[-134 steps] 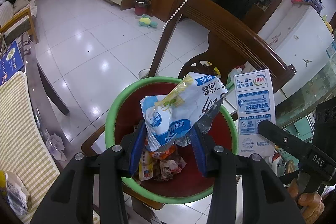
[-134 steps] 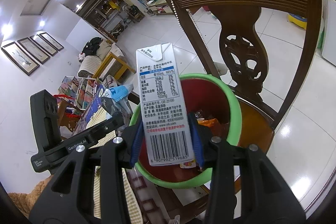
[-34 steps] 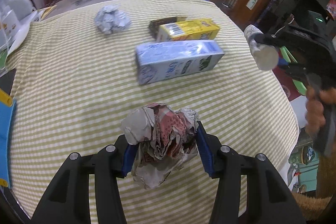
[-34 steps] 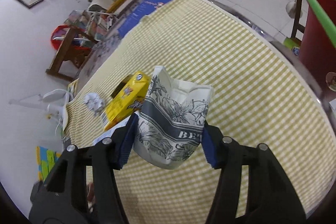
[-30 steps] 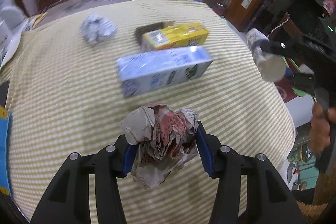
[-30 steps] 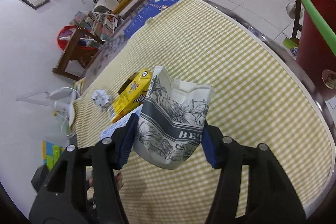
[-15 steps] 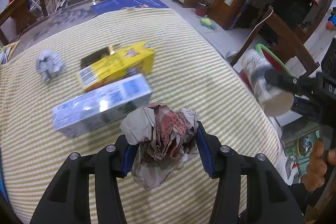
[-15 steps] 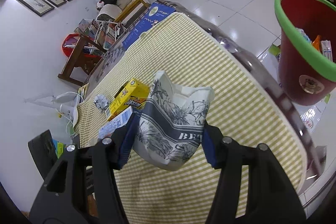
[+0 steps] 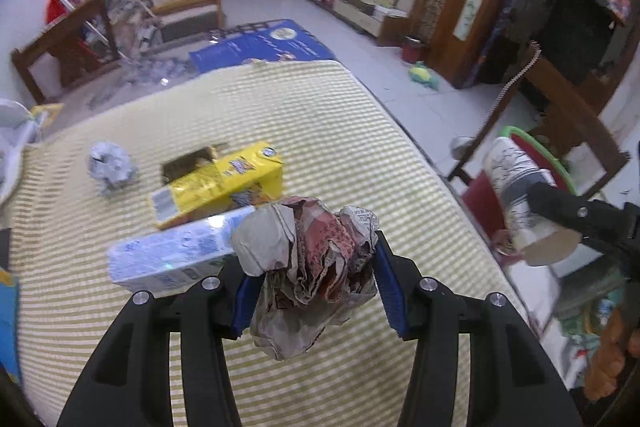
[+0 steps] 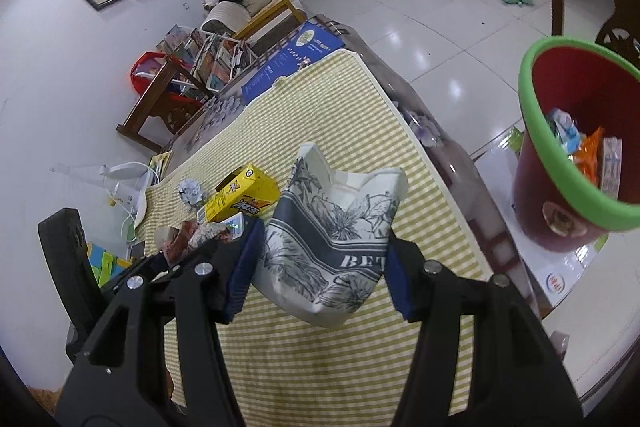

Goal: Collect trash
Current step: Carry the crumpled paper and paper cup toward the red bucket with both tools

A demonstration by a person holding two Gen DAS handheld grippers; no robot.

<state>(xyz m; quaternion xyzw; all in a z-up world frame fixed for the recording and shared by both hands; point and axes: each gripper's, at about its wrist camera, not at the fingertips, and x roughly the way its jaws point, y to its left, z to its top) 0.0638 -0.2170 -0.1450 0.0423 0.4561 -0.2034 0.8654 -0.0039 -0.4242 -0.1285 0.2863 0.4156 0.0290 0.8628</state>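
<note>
My left gripper (image 9: 312, 291) is shut on a crumpled brown and red paper wad (image 9: 308, 267), held above the yellow-striped tablecloth (image 9: 320, 131). My right gripper (image 10: 320, 279) is shut on a squashed white paper cup (image 10: 332, 239) with grey flower print; the cup also shows at the right of the left wrist view (image 9: 520, 199). The red bin with a green rim (image 10: 568, 155) stands off the table's right edge and holds several wrappers. On the table lie a yellow carton (image 9: 216, 183), a blue-white carton (image 9: 168, 259) and a grey paper ball (image 9: 110, 167).
A wooden chair (image 9: 568, 115) stands behind the bin. The table edge (image 10: 448, 163) runs between me and the bin, with white tiled floor (image 10: 440, 27) beyond. A blue board (image 9: 260, 43) lies at the table's far end. A white lamp (image 10: 124, 171) sits at the left.
Both grippers have swung right toward the table edge with their loads. The bin has come closer and larger in the right wrist view; the cartons have slid left and nearer in the left wrist view.
</note>
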